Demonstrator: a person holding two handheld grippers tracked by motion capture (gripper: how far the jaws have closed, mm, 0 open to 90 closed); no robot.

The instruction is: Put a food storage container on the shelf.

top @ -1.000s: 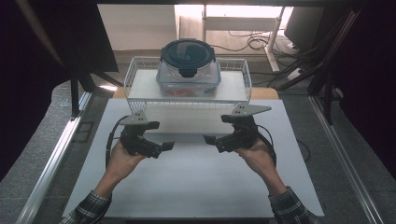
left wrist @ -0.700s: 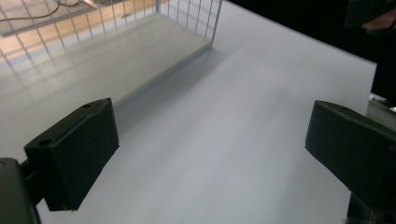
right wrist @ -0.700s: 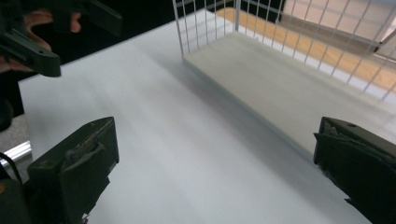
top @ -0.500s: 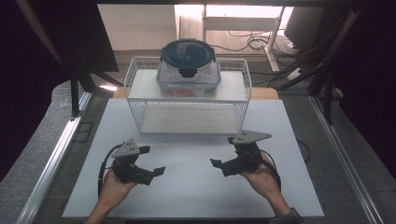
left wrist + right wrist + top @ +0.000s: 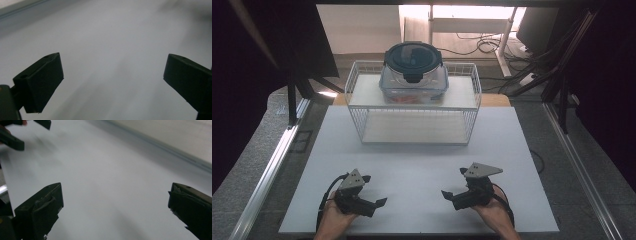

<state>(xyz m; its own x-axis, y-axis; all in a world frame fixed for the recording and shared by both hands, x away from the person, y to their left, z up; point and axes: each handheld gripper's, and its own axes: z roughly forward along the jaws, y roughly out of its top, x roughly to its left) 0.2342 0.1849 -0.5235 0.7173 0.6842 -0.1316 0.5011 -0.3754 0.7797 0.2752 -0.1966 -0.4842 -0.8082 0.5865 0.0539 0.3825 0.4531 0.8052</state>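
Resting low near the front edge of the white rectangular table mat (image 5: 422, 165), the black left gripper (image 5: 379, 202) and black right gripper (image 5: 446, 193) sit well apart, tips turned inward toward each other, each held in a person's hand. Both grippers' jaws stand wide apart w/ nothing between them; the left gripper view (image 5: 112, 77) and right gripper view (image 5: 115, 207) show bare white surface in the gap, somewhat blurred. Grey three-cornered plates top both tools, cables trailing back by the wrists. The nearest item, a clear plastic food container w/ dark round clip lid (image 5: 413, 70), sits on the upper shelf of a white wire two-tier rack (image 5: 414, 127) at the mat's far edge, centred btwn the rack's ends, well away from both grippers. Reddish contents show thru the container wall; can't tell what they are. The rack's lower shelf holds a plain white board.
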